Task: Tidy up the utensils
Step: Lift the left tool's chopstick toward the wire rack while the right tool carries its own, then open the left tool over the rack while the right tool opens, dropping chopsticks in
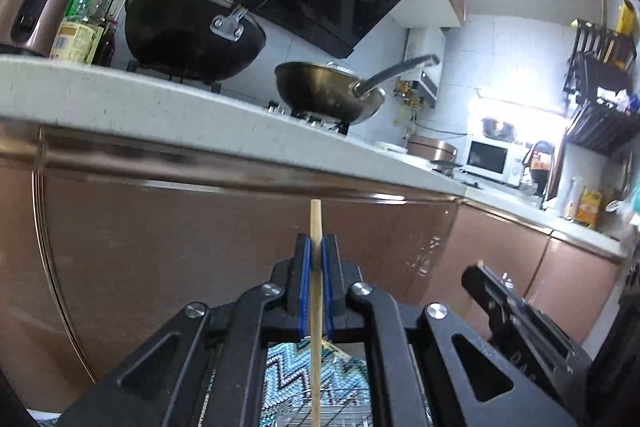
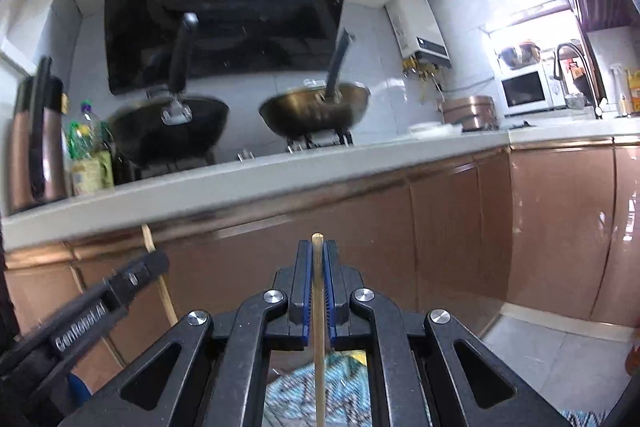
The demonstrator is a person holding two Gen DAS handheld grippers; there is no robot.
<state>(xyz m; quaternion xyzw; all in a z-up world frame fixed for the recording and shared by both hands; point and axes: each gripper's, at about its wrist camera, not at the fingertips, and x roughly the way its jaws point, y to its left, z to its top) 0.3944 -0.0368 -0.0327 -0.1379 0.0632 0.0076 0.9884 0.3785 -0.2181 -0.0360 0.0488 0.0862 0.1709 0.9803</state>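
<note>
Wooden chopsticks, one pinched upright in each gripper's nearly shut jaws — left chopstick [image 1: 315,267] in the left gripper [image 1: 316,259], right chopstick [image 2: 317,279] in the right gripper [image 2: 317,263] — could slip or swing astray toward what seems a wire rack [image 1: 320,413] at 6 o'clock, since each thin grip leaves long ends free.

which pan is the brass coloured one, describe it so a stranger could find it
Start at the big black range hood and drop to the stove beneath. Two pans sit there; the brass-coloured pan is the one nearer the microwave, shiny gold where its neighbour, the black wok, is dark.
</note>
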